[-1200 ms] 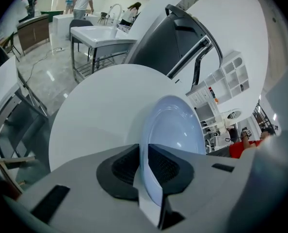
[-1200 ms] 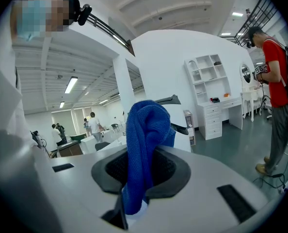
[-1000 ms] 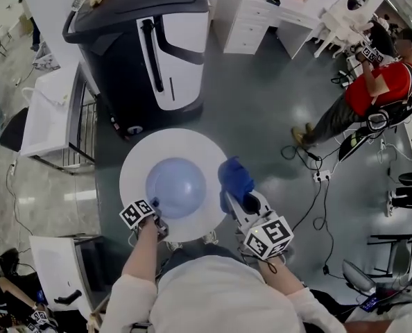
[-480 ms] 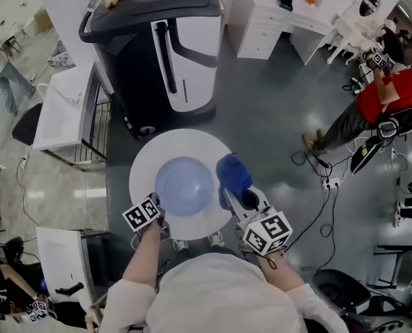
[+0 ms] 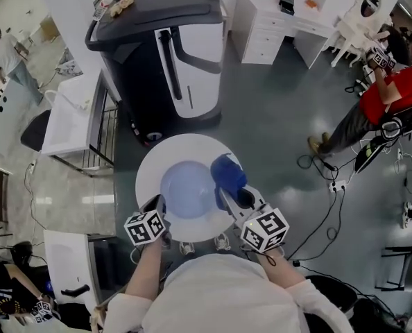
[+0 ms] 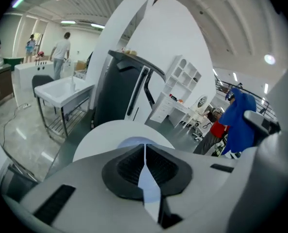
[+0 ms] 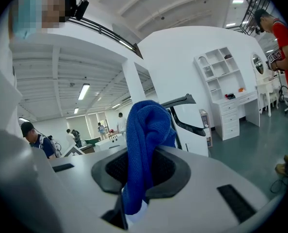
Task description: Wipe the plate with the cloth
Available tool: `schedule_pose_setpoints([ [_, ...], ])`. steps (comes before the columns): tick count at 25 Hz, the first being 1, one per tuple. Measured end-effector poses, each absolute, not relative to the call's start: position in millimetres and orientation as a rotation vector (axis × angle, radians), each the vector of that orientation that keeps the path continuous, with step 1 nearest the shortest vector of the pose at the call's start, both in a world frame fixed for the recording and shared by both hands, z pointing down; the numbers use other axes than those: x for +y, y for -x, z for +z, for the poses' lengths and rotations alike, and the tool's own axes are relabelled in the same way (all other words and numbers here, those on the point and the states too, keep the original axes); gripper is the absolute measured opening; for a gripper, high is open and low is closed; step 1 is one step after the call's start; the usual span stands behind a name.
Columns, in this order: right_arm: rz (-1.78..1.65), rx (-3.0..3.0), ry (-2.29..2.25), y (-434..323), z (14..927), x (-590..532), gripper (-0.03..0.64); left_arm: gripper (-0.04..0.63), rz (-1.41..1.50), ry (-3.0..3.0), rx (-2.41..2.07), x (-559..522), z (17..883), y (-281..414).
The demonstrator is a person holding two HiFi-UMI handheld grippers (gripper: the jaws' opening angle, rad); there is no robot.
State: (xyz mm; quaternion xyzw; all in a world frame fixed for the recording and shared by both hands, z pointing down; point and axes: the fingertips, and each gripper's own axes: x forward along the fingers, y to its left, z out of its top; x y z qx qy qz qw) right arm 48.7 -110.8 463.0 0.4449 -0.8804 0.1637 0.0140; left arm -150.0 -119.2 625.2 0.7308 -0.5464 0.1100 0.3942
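Seen from above, a person holds a claw in each hand over a round white desk (image 5: pixel 150 165). The left claw (image 5: pixel 157 205) has just been closing and is now pressed together on the near-left rim of a pale blue plate (image 5: pixel 189 186). In the left gripper view a thin pale blue sliver is pinched between its dark jaws. The rest of the plate stretches ahead and to the right of that claw, over the middle of the desk. Whether it is lifted clear of the desk cannot be told. The right claw (image 5: pixel 232 198) pinches a bright blue cloth (image 5: pixel 227 174), which bunches up out of its jaws just beside the plate's right rim. Beyond both claws stands a large black and white machine (image 5: pixel 161 47). Far to the right claw's right is a person in a red top (image 5: pixel 383 103).
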Motion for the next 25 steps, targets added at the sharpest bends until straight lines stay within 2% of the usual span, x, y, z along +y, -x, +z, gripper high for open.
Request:
schedule_pose_setpoints([
  [13,0.509,-2.781,-1.351,-44,456,-110,0.089,0.034,0.127,-2.192,-1.422,-106,492,129],
  [25,0.487,-2.808,-1.295,-35,454,-107,0.089,0.034,0.096,-2.328,-1.495,-85,444,129],
])
